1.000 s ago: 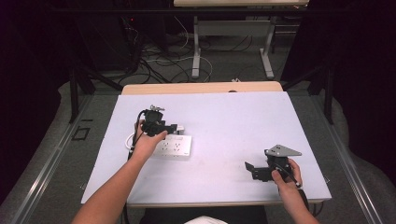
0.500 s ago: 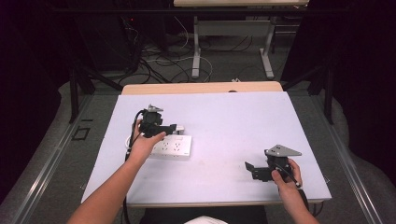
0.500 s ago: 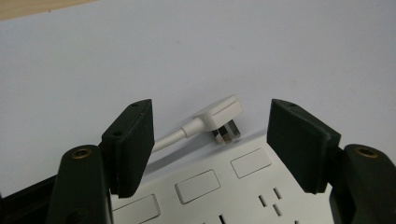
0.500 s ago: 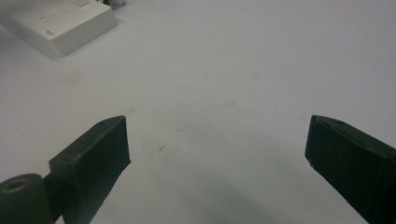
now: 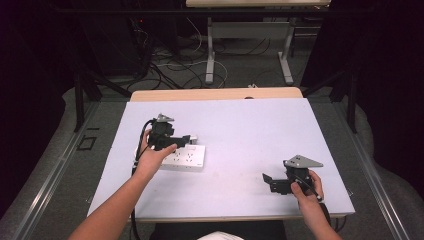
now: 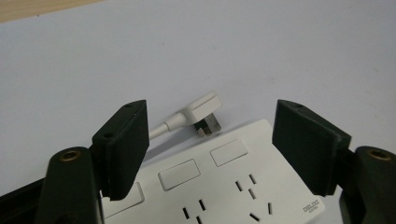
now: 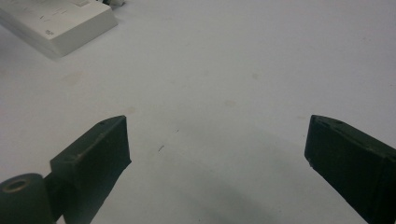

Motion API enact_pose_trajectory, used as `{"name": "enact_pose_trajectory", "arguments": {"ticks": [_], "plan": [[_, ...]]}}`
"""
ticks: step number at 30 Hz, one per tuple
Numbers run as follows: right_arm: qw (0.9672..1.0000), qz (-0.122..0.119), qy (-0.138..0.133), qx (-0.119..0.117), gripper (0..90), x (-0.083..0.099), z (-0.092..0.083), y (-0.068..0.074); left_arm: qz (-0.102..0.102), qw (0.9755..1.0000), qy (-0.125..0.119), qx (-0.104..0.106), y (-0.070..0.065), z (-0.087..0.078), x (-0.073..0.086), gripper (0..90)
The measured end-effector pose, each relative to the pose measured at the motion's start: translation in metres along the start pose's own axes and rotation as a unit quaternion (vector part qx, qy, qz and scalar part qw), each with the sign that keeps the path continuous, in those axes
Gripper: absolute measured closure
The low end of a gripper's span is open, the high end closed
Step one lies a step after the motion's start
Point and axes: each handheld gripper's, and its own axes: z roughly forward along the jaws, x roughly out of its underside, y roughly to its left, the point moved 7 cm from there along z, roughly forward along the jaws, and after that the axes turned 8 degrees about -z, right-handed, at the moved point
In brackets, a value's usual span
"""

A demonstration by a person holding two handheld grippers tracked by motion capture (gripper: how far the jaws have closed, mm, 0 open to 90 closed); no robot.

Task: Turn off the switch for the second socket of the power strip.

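A white power strip (image 5: 187, 157) lies left of the table's middle; its sockets and switches fill the bottom of the left gripper view (image 6: 233, 177). A white plug (image 6: 203, 109) on a white cord lies on the table just past the strip, its prongs toward the strip's edge. My left gripper (image 5: 186, 139) hovers over the strip's far edge. Its jaws have just been opening and stand apart (image 6: 211, 116), the plug beyond them and nothing pressed between the pads. My right gripper (image 5: 268, 181) rests near the front right of the table, open (image 7: 215, 149) over bare surface.
The white table top (image 5: 250, 130) has a wooden strip along its far edge. The power strip's corner shows at the top left of the right gripper view (image 7: 60, 23). Table legs and loose cables lie on the floor behind.
The left hand has shifted slightly above the power strip. The right hand and its gripper have kept still.
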Motion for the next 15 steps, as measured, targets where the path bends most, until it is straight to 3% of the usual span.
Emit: {"name": "enact_pose_trajectory", "arguments": {"ticks": [4, 9, 15], "plan": [[1.0000, 0.000, 0.001, -0.002, 6.1, 0.000, 0.000, 0.000, -0.011, 0.9999, -0.005, 0.003, -0.002, -0.004, 0.001, 18.3], [1.0000, 0.001, 0.002, -0.003, 6.2, 0.000, 0.000, 0.001, 0.000, 1.0000, -0.009, 0.001, -0.001, -0.009, 0.003, 14.6], [1.0000, -0.001, 0.001, -0.002, 6.4, 0.000, 0.000, 0.001, -0.005, 0.9999, -0.010, 0.006, 0.000, -0.014, 0.009, 5.6]]}}
